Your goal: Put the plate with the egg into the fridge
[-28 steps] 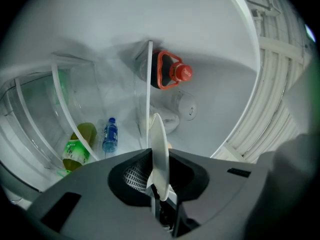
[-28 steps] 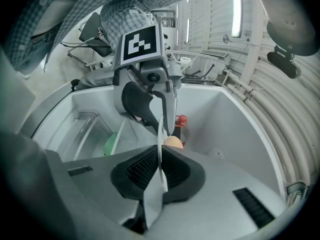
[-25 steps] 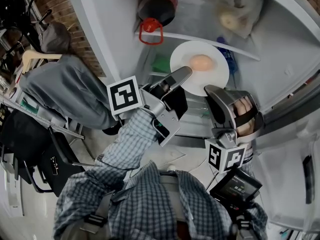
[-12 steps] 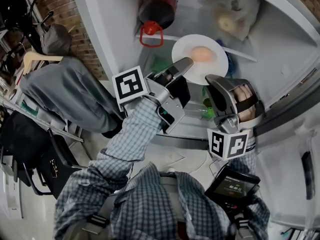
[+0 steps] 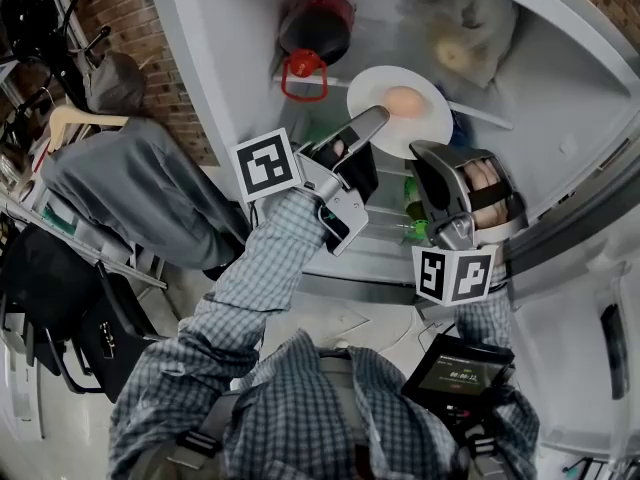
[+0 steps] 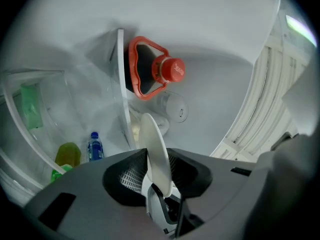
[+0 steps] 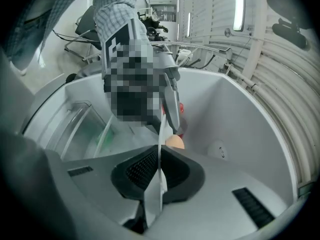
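A white plate (image 5: 425,128) with a brown egg (image 5: 404,101) on it hovers at the fridge's glass shelf (image 5: 485,116). My left gripper (image 5: 368,126) is at the plate's left rim. Its jaws have just been opening, and the plate (image 6: 154,149) still stands edge-on between the loosened pads of that gripper (image 6: 157,170). My right gripper (image 5: 432,156) is shut on the near right rim. In the right gripper view the plate's thin edge (image 7: 160,149) is pinched in the right gripper (image 7: 159,176), with the egg (image 7: 174,142) just beyond.
A dark jug with a red cap (image 6: 169,70) lies on the shelf behind the plate. A bag of food (image 5: 470,28) sits at the back right. A blue bottle (image 6: 95,146) and a green bottle (image 6: 67,156) stand below. The fridge door (image 5: 590,308) hangs at the right.
Both grippers have carried the plate and egg a little up and deeper into the fridge, closer to the jug. The plate has stayed level.
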Tool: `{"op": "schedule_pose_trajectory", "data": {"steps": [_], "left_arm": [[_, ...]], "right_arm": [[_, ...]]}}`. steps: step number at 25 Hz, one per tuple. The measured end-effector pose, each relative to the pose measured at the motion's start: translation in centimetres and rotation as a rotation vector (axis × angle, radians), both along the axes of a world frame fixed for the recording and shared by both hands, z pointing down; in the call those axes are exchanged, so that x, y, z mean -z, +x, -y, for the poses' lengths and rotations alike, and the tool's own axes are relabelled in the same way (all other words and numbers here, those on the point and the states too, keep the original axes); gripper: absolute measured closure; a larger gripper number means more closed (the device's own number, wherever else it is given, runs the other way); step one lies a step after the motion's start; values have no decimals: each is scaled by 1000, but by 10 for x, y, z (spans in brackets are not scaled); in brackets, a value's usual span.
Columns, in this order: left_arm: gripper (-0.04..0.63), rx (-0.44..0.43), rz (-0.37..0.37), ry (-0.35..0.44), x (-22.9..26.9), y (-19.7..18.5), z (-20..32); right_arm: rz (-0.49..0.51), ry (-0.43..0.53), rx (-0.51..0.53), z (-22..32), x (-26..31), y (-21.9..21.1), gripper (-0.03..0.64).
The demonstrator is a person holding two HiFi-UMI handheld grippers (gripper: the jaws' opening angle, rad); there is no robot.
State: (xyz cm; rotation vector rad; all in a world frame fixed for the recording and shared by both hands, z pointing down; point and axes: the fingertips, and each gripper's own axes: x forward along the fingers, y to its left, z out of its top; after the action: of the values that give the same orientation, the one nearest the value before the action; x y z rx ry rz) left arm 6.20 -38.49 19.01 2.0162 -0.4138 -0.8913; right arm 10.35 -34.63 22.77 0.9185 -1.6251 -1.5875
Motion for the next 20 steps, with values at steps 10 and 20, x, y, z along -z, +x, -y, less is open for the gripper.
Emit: {"op": "schedule_pose_trajectory", "data": {"steps": [10,20], "left_arm": [[468,51,70,121,4,1,0],[437,118,180,181,-8,-6,1]], "right_arm": [[-7,-18,-21,11,2,0,598],[-55,-61,-41,20,0,-4,598]]}}
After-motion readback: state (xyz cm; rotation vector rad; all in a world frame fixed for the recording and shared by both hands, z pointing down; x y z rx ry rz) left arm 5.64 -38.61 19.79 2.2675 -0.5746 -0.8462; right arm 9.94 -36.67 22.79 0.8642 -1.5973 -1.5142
